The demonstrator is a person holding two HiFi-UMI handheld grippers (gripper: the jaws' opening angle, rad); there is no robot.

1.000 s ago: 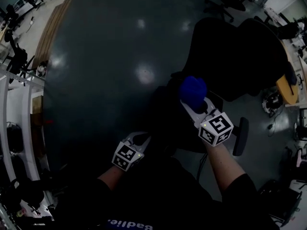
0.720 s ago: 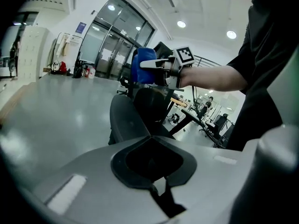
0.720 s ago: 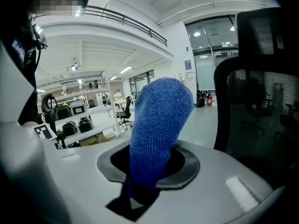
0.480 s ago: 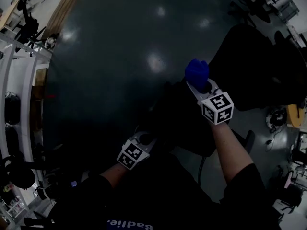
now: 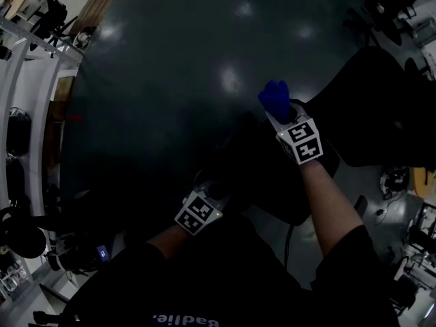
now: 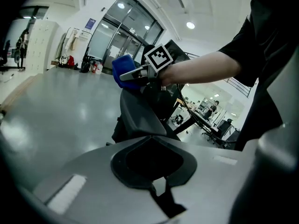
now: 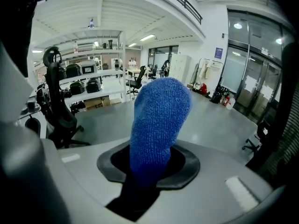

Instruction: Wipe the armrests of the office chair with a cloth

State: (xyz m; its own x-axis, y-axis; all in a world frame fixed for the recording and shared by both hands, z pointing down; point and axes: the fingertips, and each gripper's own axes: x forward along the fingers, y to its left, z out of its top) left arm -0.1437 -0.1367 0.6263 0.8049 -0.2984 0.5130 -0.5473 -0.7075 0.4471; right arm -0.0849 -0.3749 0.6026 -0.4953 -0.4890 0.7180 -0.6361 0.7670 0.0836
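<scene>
My right gripper (image 5: 280,119) is shut on a blue cloth (image 5: 275,98) and held out over the dark floor, just left of the black office chair (image 5: 381,107). In the right gripper view the cloth (image 7: 159,120) stands up bunched out of the closed jaws of the right gripper (image 7: 149,169). My left gripper (image 5: 208,195) hangs lower, close to my body, shut with nothing in it. The left gripper view looks past the left gripper (image 6: 152,166) at a dark chair part (image 6: 140,118), and at the cloth (image 6: 124,70) above it. No armrest is distinct in the dark.
White shelving and racks (image 5: 24,114) line the left edge of the head view. More office chairs (image 5: 392,5) stand at the far right. In the right gripper view, shelves with equipment (image 7: 86,80) and another chair (image 7: 58,104) stand across an open grey floor (image 7: 219,120).
My right gripper has carried the cloth farther out from my body and higher in the head view. The left gripper has stayed low. The camera has swung, shifting the chair rightward.
</scene>
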